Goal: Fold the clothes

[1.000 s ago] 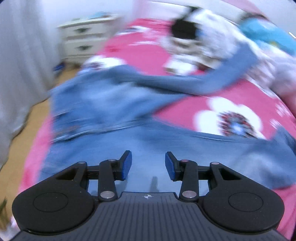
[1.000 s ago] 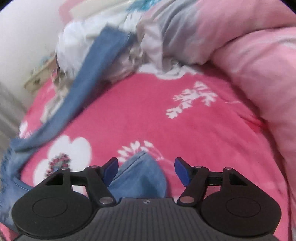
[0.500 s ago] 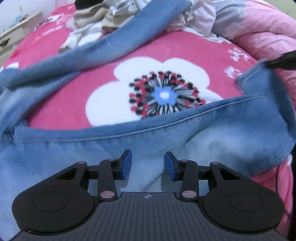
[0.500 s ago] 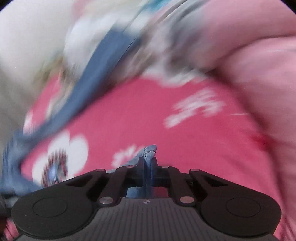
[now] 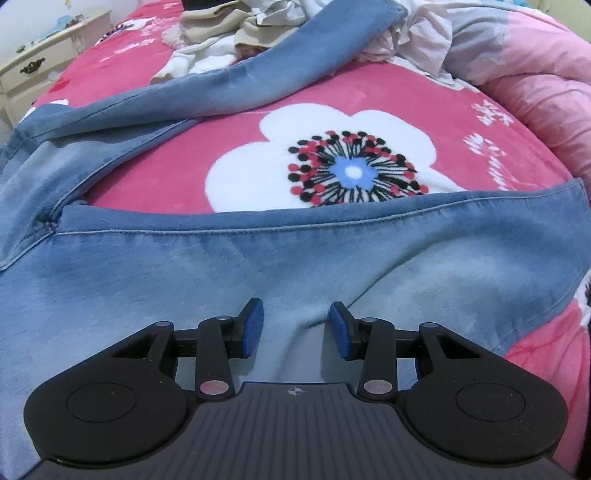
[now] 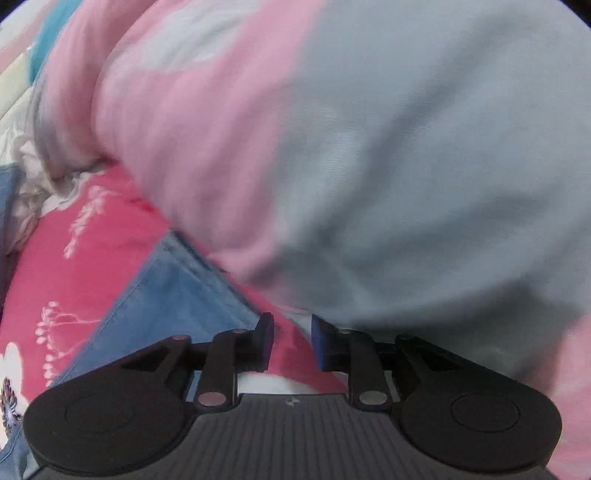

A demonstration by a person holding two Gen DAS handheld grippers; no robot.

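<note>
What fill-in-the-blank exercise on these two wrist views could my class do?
1. The jeans lie on a bedspread coloured ____.
2. The left gripper has its jaws ____.
3. The flower on the bedspread has petals coloured ____.
4. The right gripper holds ____.

Missing words: pink; open; white; nothing

Faded blue jeans (image 5: pixel 155 273) spread flat

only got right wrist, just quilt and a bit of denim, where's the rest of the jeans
observer: The jeans lie spread on the bed, legs splayed, a white flower print showing between them.
operator: is left holding them
observer: No, the left gripper is open over the near leg, fingers gripping nothing.
operator: where does the far leg end
observer: On the pile of clothes at the far side.
</note>
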